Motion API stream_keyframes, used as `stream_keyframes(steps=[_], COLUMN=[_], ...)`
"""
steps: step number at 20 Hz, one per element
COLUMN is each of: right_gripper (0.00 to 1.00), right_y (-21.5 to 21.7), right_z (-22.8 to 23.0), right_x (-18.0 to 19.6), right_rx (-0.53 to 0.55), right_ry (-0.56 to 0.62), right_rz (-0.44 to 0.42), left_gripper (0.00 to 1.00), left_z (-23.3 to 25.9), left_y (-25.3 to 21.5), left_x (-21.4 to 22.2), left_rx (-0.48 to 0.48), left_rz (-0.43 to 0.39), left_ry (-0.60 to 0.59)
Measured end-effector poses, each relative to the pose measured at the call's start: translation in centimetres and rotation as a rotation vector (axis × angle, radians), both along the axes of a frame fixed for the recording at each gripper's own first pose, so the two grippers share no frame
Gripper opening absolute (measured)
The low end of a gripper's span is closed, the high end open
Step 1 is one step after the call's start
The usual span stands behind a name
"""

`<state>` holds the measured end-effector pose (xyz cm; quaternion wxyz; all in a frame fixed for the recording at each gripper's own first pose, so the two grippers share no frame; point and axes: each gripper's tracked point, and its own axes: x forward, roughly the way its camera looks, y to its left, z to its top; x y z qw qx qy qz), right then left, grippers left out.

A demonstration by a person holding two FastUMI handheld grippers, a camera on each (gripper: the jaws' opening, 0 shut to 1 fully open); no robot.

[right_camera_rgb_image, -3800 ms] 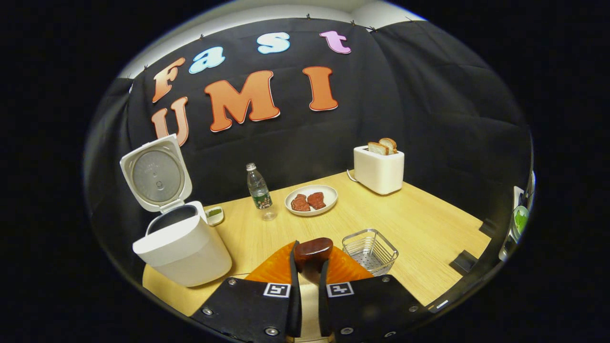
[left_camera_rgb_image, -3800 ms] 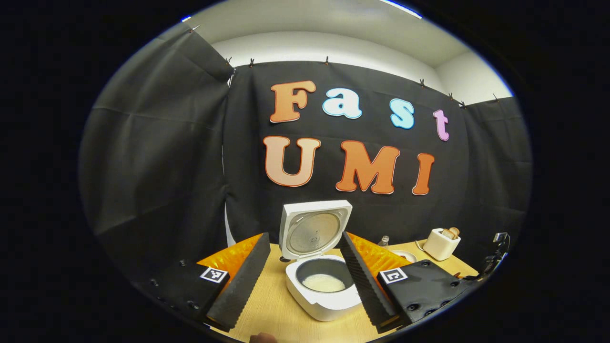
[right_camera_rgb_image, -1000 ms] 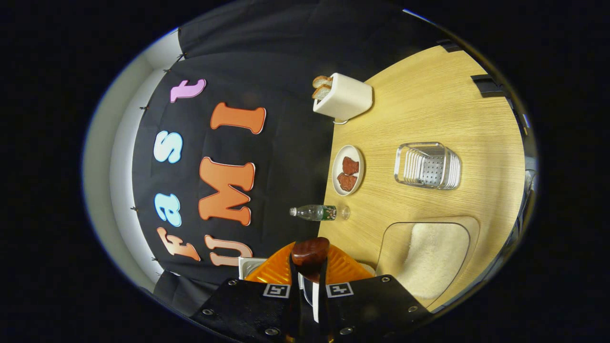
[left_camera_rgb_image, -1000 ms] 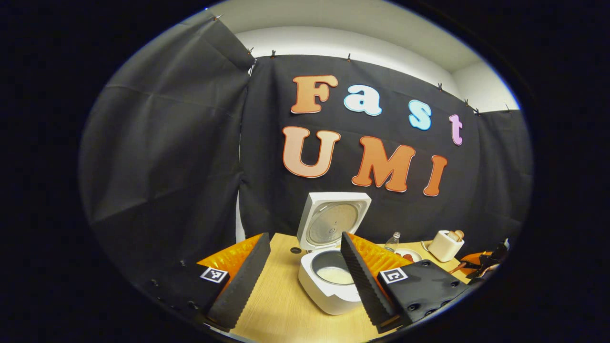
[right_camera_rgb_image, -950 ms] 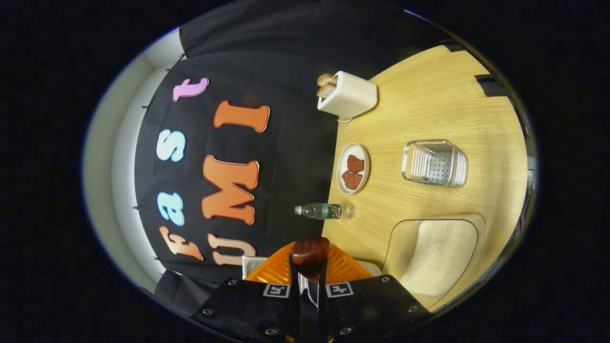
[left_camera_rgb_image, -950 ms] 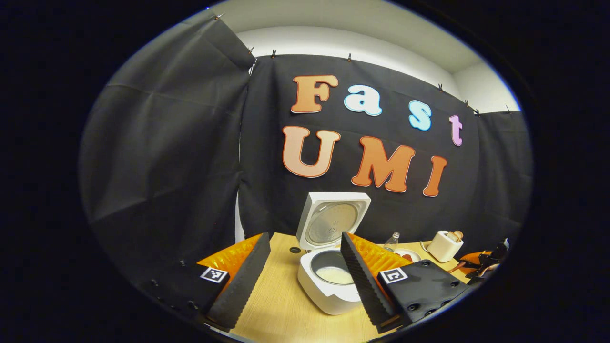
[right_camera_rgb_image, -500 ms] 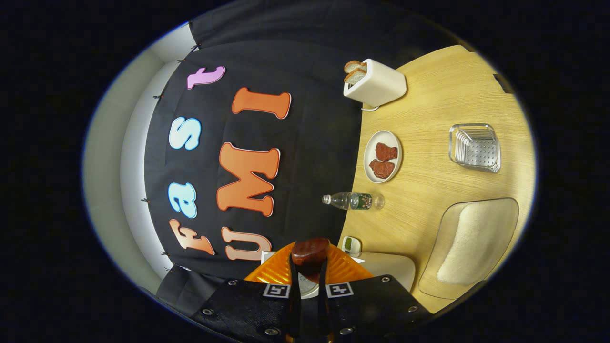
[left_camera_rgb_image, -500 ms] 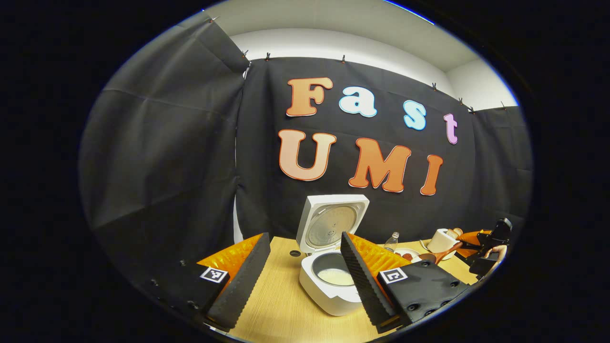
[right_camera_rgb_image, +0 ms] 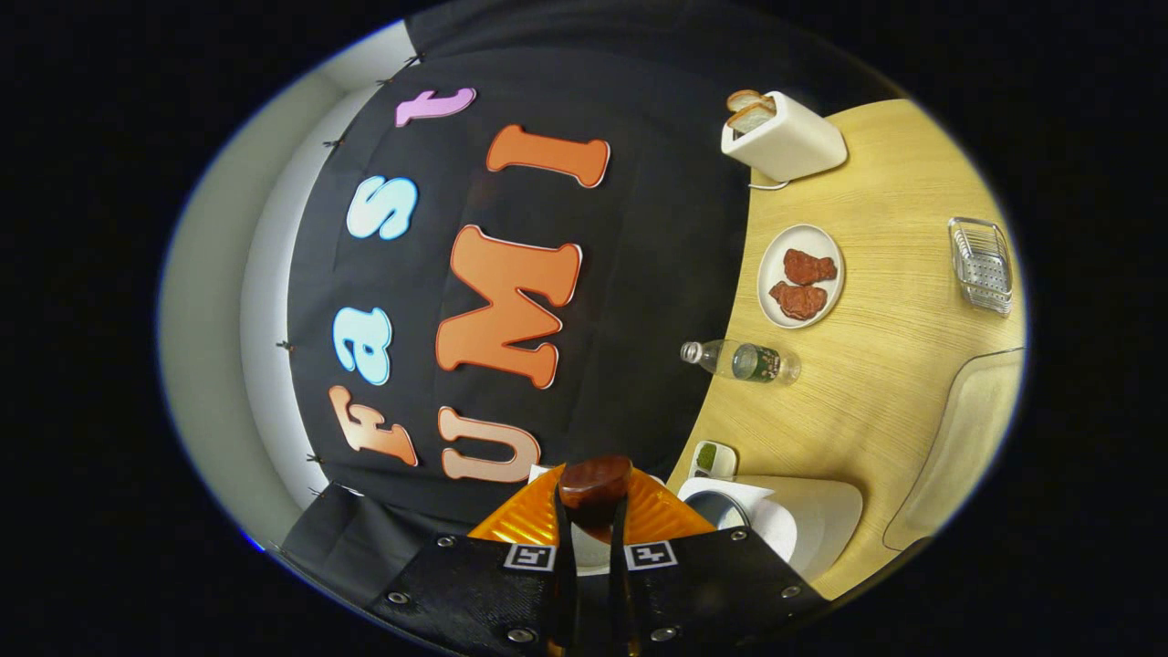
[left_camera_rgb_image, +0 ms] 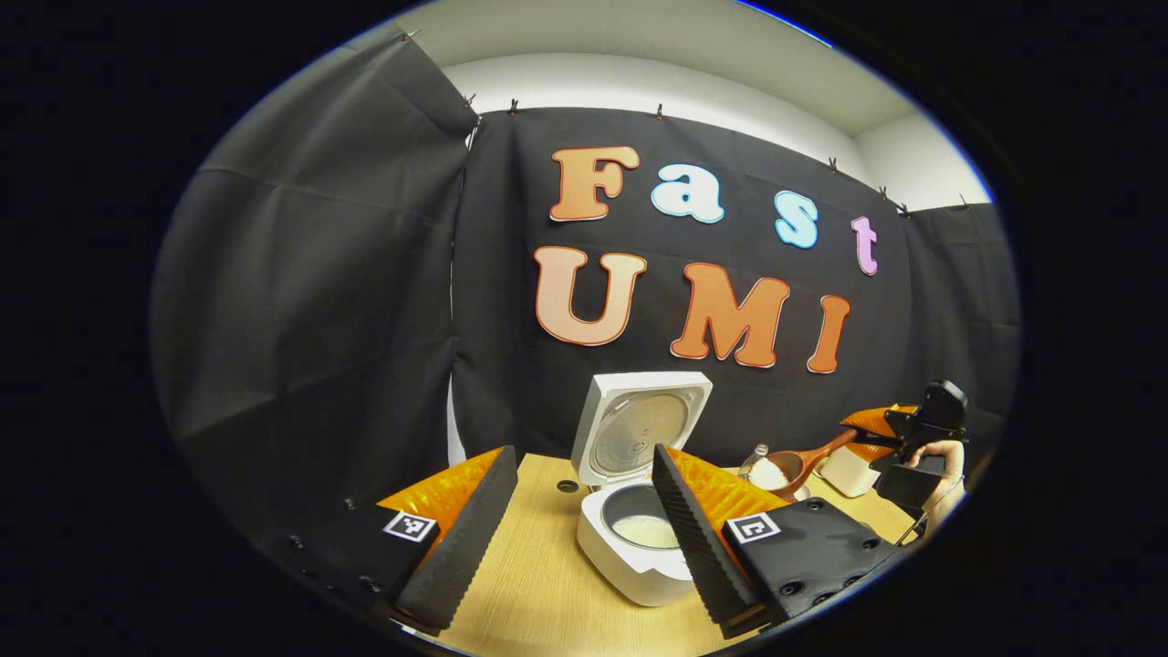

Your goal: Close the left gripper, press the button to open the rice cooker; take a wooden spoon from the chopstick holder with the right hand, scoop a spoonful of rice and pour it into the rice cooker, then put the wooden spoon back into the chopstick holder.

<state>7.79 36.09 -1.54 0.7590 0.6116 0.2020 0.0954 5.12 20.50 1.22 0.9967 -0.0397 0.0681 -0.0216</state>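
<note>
Left hand-held gripper (left_camera_rgb_image: 575,538) hovers with fingers wide apart, holding nothing, low over the table (left_camera_rgb_image: 538,593) in front of the rice cooker (left_camera_rgb_image: 639,547), whose lid stands open with rice in the pot. Right of the cooker, the right hand-held gripper (left_camera_rgb_image: 899,438) is clamped on the wooden spoon (left_camera_rgb_image: 803,461) handle; the spoon bowl carries rice above the table, near the cooker, with the toaster (left_camera_rgb_image: 844,470) behind.

Rice cooker (left_camera_rgb_image: 639,557): white body, grey inner pot. Wooden spoon (left_camera_rgb_image: 803,459): reddish-brown, carrying white rice. Table (right_camera_rgb_image: 876,383): light wood grain.
</note>
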Motion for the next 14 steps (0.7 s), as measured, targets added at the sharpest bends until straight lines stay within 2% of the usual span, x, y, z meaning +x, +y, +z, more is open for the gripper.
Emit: stream_keyframes(steps=[7,14], right_gripper=[0.13,0.13], right_y=[3.6,5.1], right_z=[2.0,2.6], right_x=[2.5,3.9], right_rx=[-0.120,-0.225], right_ry=[-0.061,-0.098], right_rz=[0.021,0.030], left_gripper=[1.00,1.00], left_z=[-0.2,-0.7], left_y=[-0.6,-0.8], left_x=[0.0,0.3], left_rx=[0.000,-0.014], left_rz=[-0.038,-0.047], left_ry=[-0.018,-0.006])
